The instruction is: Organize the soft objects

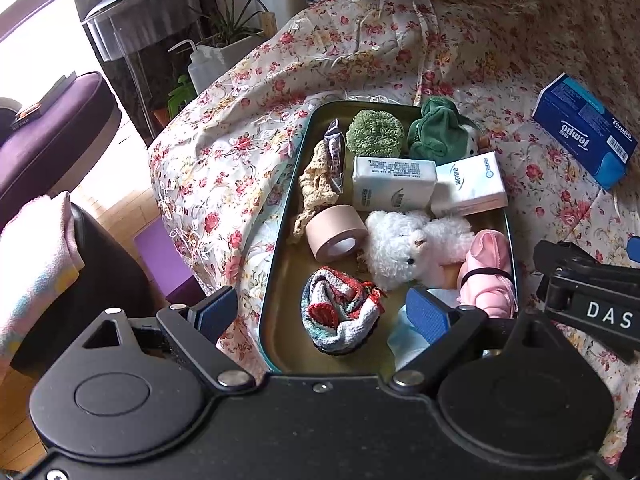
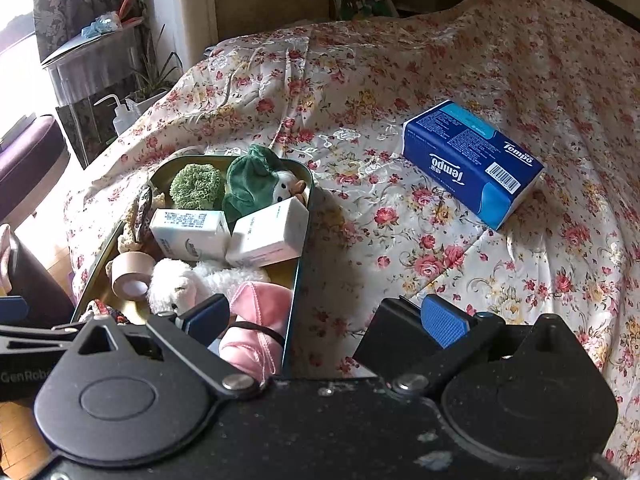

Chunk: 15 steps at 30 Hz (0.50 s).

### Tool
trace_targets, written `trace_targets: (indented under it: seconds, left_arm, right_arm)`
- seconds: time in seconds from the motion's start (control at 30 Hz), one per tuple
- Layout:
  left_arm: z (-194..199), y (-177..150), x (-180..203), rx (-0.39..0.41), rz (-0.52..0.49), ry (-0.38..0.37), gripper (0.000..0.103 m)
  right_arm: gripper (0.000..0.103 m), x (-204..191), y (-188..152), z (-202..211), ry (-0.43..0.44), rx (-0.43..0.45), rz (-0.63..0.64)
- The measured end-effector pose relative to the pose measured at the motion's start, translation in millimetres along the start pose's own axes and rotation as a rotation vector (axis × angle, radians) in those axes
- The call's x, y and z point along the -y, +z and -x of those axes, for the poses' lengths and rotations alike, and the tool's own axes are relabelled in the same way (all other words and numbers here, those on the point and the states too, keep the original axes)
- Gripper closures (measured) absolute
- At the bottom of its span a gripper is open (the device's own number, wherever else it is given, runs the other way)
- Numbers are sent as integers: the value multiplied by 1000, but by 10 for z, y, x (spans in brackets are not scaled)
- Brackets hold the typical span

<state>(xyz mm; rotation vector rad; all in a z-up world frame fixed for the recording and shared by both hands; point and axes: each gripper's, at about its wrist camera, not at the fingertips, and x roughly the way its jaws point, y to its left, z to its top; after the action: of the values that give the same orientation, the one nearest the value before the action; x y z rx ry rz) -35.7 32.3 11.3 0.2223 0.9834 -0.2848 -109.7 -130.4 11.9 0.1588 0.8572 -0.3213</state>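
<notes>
Because the tray [image 1: 288, 216] on the bed [image 2: 360, 208] already gathers the other soft things, the tissue pack [image 2: 476, 160] lying apart looks next, so your right tool [image 2: 328, 322] and left tool [image 1: 320, 312] hang spread, empty.

Soft toys and cloths fill the tray [image 1: 288, 216]; blue tissue pack [image 2: 472, 162] lies apart on bedspread.

Blue tissue pack [image 2: 474, 162]: "Tempo", printed twice
Right gripper body [image 1: 600, 300]: "DAS"
Left gripper body [image 2: 24, 376]: "GenRob", cut off
</notes>
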Motion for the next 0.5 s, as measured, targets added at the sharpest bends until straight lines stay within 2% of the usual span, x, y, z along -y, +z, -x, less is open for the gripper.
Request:
trace_targets:
  seconds: [0.5]
  left_arm:
    - [-14, -3, 3, -13, 2, -8, 14]
  right_arm:
    - [0, -4, -7, -28, 0, -10, -1]
